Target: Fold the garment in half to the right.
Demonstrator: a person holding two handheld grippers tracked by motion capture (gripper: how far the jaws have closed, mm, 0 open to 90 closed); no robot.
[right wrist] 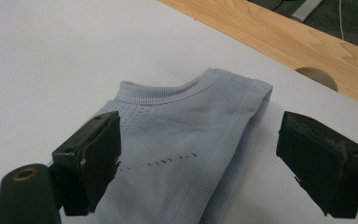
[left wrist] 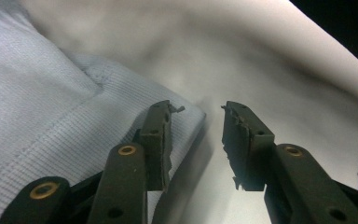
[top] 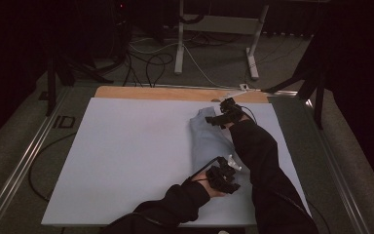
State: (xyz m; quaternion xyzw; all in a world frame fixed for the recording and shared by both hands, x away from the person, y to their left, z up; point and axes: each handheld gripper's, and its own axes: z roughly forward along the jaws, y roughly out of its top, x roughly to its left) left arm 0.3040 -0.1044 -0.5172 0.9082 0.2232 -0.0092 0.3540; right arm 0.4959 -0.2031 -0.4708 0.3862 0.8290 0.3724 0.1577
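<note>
The left gripper point(left wrist: 196, 140) has its jaws a little apart, with nothing pinched; one jaw sits over the ribbed hem corner of the folded light blue shirt point(left wrist: 42, 116). The right gripper point(right wrist: 198, 154) has its jaws wide apart, hanging over the collar end of the shirt and not touching it. From above, the shirt lies at about 3 o'clock on the white mat point(top: 126, 156), with the wooden table edge point(top: 165, 92) at 12 o'clock.

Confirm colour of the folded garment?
Pale blue knit garment, ribbed collar; best seen in the right gripper view.
</note>
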